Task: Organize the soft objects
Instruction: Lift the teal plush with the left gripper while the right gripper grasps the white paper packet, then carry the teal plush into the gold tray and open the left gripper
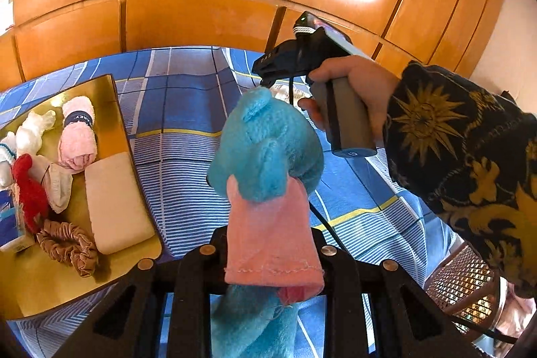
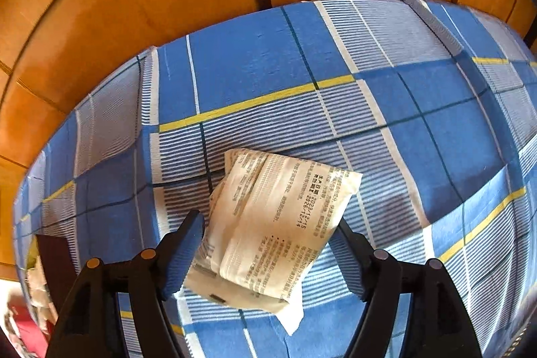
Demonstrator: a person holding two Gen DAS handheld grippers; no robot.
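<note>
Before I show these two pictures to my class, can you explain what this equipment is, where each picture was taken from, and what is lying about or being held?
No robot here: a person holds a hand-held gripper in each hand, each with a camera looking along its jaws. The left camera's picture shows the left gripper shut on a blue plush toy with a pink part. It also shows the person's hand holding the right gripper. A gold tray holds rolled socks, a scrunchie and a pale pad. The right camera's picture shows the right gripper, jaws open on either side of a white printed packet lying on the blue checked sheet.
</note>
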